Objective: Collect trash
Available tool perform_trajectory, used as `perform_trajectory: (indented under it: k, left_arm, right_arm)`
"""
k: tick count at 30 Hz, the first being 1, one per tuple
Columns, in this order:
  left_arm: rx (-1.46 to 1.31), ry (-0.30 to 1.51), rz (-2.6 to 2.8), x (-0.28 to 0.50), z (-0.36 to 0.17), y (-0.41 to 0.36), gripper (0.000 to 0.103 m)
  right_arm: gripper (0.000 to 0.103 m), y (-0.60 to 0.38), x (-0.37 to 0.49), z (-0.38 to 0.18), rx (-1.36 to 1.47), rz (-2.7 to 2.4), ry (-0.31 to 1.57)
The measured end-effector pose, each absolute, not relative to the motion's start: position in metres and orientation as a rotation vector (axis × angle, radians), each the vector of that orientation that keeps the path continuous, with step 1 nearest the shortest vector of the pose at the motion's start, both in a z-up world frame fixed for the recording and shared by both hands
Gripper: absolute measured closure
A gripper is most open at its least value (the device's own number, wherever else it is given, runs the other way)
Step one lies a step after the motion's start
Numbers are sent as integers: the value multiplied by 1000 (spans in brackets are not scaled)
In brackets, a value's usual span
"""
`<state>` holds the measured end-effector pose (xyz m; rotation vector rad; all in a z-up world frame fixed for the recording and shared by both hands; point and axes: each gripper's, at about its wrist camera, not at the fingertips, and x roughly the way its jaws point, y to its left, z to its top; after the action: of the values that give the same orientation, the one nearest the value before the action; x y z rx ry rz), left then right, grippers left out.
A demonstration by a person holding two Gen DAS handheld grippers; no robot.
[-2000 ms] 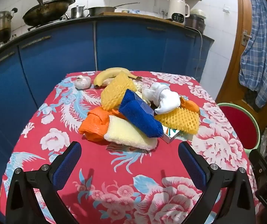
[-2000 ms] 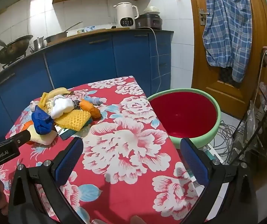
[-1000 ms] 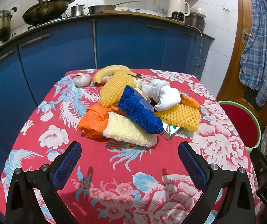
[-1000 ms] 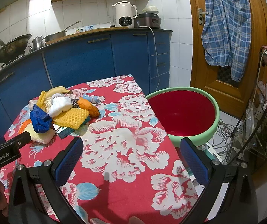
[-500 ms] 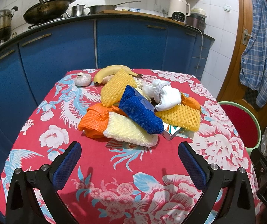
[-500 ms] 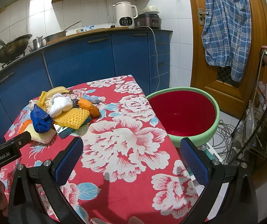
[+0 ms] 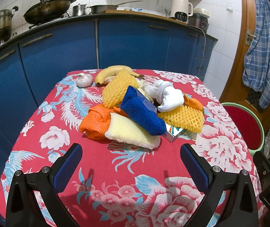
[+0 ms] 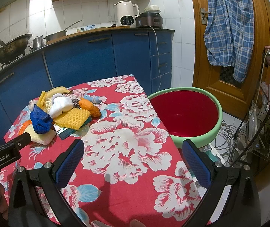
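- The left gripper (image 7: 131,162) hovers over the near edge of the table (image 7: 116,189), its blue pads spread wide with nothing between them.
- The right gripper (image 8: 133,158) hangs over the table's near right corner, likewise splayed and empty.
- Just beyond the left gripper, in the middle of the table, lies the trash heap: a cream foam net (image 7: 131,132) nearest, an orange net (image 7: 95,121) touching its left end, and a blue net (image 7: 142,113) lying across both.
- A small box (image 7: 172,133) pokes out from under the pile on its right side; what it is I cannot quite tell.
- Further back sit two yellow foam nets (image 7: 182,116), a white sock-like bundle (image 7: 169,96) and crumpled orange scraps.
- At the far edge rest a banana (image 7: 114,71) and a garlic bulb (image 7: 84,79), which are probably food, not trash.
- The red basin (image 8: 186,111) stands off the table's right edge, lower down.
- Risks: the nets overlap, so pinching one could drag its neighbours and scatter them; soft foam may slip from a shallow grip; and a drop released short of the basin would land on the floor.
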<state>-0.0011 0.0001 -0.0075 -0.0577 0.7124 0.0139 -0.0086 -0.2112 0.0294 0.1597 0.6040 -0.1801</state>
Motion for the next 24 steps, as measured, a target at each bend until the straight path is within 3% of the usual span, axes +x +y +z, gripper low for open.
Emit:
perform_trajectory:
  k: [24]
  left_arm:
    - [-58, 713, 14, -1, -8, 0, 1]
  right_arm:
    - [1, -212, -9, 30, 161, -179, 606]
